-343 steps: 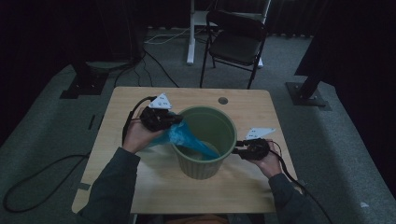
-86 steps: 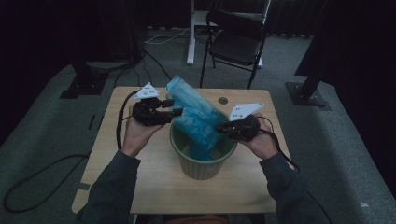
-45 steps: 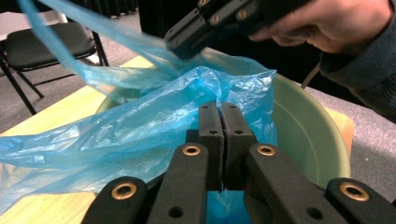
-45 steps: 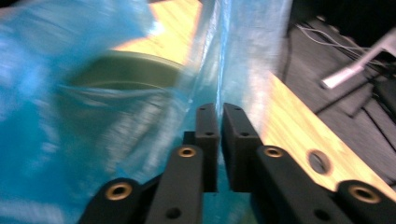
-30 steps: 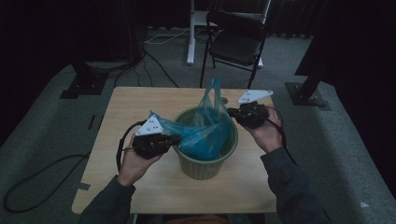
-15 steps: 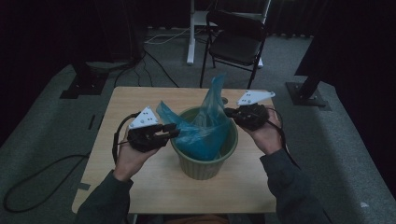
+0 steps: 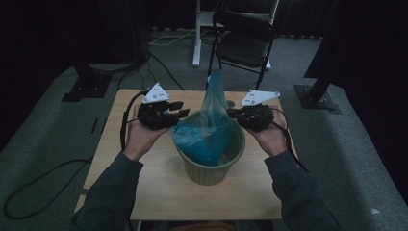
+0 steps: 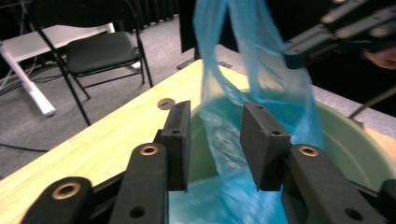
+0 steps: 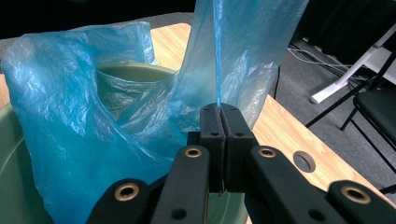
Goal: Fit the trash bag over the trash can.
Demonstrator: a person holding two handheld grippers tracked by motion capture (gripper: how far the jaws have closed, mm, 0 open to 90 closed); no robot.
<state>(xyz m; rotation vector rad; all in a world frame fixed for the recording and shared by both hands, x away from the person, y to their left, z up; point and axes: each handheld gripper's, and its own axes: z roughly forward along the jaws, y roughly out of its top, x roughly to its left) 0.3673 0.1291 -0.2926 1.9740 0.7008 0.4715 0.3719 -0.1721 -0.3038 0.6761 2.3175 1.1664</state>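
One bag edge pinched in your right gripper; left gripper just spread, off thin blue plastic bag. Next: regrip free edge, stretch over round green plastic bin rim.

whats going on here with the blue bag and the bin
A person is fitting a blue plastic bag into a green bin on a wooden table. The right gripper is shut on the bag's edge, holding it up above the rim. The left gripper has just been opening; its jaws stand apart with bag film between them, unpinched. The bag isn't over the rim yet.
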